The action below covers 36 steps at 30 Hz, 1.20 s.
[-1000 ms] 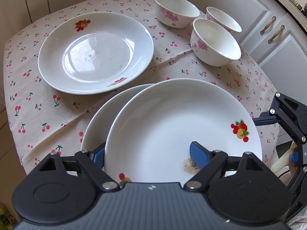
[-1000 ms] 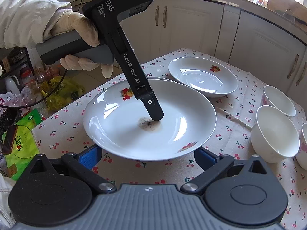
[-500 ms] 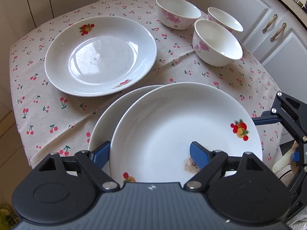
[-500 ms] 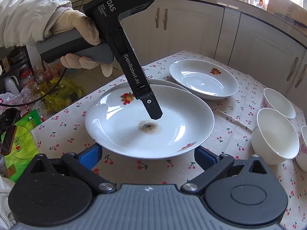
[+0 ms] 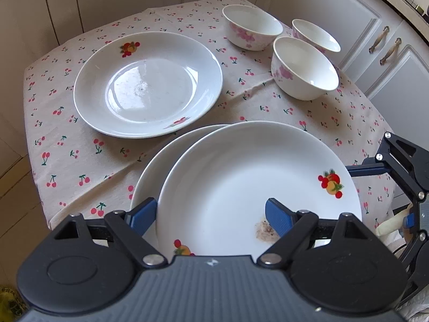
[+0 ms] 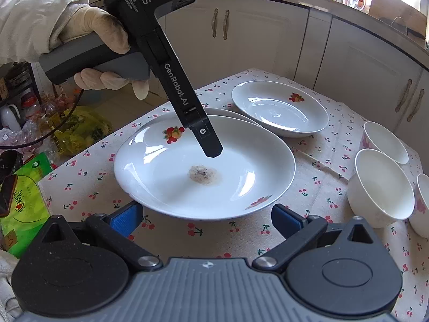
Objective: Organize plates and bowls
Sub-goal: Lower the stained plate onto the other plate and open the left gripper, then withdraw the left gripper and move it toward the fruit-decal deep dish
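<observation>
A white plate with fruit prints and a brown stain (image 5: 241, 182) (image 6: 203, 166) rests off-centre on a second plate (image 5: 161, 166) near the table's front. My left gripper (image 5: 211, 214) is open, its fingers astride the top plate's near rim; in the right wrist view its finger (image 6: 211, 145) hovers just above the plate, apart from it. A third plate (image 5: 147, 83) (image 6: 278, 107) lies alone farther back. Three white bowls with pink flowers (image 5: 303, 67) (image 6: 380, 185) stand in a group. My right gripper (image 6: 206, 220) is open and empty in front of the stacked plates.
The table wears a cherry-print cloth (image 5: 80, 161) that hangs over its edges. White cabinets (image 6: 348, 53) surround the table. A green box (image 6: 24, 198) and bags with bottles (image 6: 53, 123) lie on the floor to the left.
My left gripper has lifted up and back off the top plate, which stays on the lower plate. The right gripper has pulled back slightly.
</observation>
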Motion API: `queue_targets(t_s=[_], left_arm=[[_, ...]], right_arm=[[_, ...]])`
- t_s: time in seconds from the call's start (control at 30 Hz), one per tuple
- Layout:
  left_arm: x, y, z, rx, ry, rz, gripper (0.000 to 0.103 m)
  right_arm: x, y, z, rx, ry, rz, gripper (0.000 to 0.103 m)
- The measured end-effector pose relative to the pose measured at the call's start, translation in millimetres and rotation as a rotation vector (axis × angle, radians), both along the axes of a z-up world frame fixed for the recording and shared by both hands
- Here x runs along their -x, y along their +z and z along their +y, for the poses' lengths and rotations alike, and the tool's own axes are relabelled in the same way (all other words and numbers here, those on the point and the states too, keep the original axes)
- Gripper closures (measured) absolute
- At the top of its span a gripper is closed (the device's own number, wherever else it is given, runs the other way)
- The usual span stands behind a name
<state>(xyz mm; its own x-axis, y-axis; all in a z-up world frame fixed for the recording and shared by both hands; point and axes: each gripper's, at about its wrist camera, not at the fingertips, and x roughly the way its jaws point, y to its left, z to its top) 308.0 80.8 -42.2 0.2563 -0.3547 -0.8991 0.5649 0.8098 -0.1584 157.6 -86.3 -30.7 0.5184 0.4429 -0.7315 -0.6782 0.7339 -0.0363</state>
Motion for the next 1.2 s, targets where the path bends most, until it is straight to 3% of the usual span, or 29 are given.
queue_targets(t_s=[0.23, 0.4, 0.57, 0.87, 1.2], left_arm=[[7, 4, 6, 0.003, 0.018, -0.027, 0.016], [16, 12, 8, 0.050, 0.016, -0.049, 0.015], [32, 21, 9, 0.071, 0.024, -0.117, 0.015], [92, 40, 18, 0.149, 0.062, -0.351, 0.011], [119, 46, 29, 0.201, 0.090, -0.425, 0.011]], right_arm=[[1, 0, 2, 0.022, -0.015, -0.005, 0.000], [6, 3, 0, 0.033, -0.024, -0.013, 0.000], [12, 11, -5, 0.025, -0.044, -0.030, 0.000], [20, 25, -10, -0.002, -0.099, -0.078, 0.000], [22, 37, -19, -0.023, -0.145, -0.102, 0.000]])
